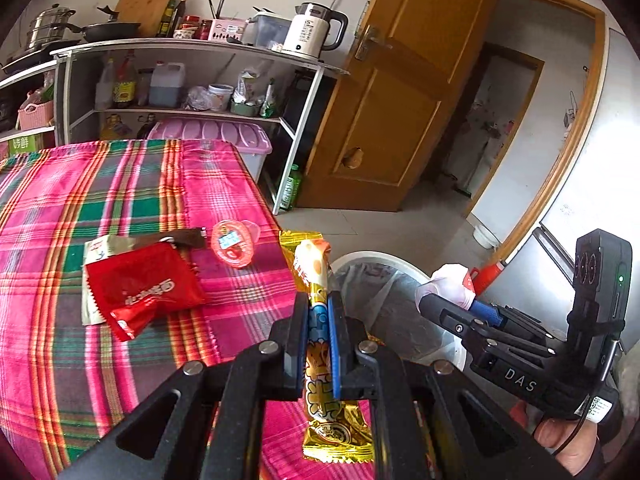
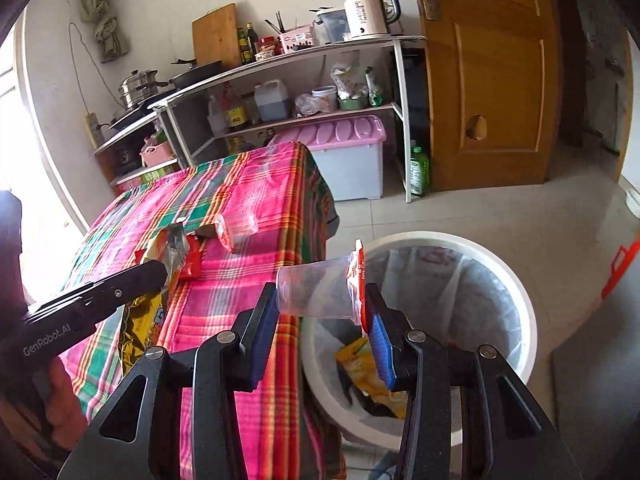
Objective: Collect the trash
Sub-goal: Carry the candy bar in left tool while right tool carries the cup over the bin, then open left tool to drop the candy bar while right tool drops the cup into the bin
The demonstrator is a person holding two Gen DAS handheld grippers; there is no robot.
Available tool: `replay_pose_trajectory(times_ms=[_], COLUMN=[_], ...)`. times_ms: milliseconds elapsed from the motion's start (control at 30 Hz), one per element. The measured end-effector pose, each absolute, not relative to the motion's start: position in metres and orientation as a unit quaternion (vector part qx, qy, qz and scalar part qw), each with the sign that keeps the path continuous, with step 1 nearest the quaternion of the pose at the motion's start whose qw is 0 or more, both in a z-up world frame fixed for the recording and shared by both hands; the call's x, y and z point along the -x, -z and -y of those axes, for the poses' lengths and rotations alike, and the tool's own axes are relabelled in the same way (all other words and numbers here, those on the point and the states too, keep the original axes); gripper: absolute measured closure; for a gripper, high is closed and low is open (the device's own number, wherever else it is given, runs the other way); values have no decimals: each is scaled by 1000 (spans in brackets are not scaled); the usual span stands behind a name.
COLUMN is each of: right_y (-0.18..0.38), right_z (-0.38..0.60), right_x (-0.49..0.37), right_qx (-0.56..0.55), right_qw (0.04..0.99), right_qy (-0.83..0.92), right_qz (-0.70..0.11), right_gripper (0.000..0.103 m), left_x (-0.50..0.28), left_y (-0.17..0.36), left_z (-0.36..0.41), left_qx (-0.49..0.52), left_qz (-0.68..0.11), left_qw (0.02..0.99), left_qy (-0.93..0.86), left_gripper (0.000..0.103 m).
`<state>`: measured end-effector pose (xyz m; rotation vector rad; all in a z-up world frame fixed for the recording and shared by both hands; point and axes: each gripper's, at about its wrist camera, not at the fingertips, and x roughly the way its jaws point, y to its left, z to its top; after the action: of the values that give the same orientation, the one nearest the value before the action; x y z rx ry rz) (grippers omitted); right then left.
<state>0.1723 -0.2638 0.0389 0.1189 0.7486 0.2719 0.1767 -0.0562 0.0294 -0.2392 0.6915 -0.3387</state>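
My left gripper (image 1: 318, 312) is clamped on a gold snack stick (image 1: 320, 320), its blue pads pinching the wrapper at mid-length so one end sticks up past the fingertips and the crimped gold end hangs below. My right gripper (image 2: 320, 308) grips a clear cup (image 2: 320, 290) lying on its side between the pads, base toward the left finger, its red peeled lid (image 2: 358, 276) against the right finger. Taking the bin (image 2: 516, 304) as landmark: the cup hangs at the bin's rim on the table side, and the stick is held just beside the bin, over the table's edge. Inside the bin, which has a clear liner, lies a yellow wrapper (image 2: 360, 360). On the plaid table (image 1: 100, 200) beside the bin remain a red packet (image 1: 144, 288), a second cup (image 1: 234, 242) nearer the bin, and a brown wrapper (image 1: 176, 237) touching the packet.
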Motion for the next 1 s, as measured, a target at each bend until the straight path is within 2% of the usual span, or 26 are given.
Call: replay_pose_trajectory(times_ms=[767,1000], right_y=[-1,7], right_z=[329,328], right_x=[-194,-199], right_qx=[-97,-95], right_qw=[908,903], right_qy=[-70,-70], right_qz=[-402,-413], right_gripper=[59,58], left_x=[-230,-240], left_y=[5,15], left_z=[140,146], left_qx=[93,102], left_qz=[-390,-408], left_qw=[890,880], left_qy=[219,221], left_gripper=[93,89])
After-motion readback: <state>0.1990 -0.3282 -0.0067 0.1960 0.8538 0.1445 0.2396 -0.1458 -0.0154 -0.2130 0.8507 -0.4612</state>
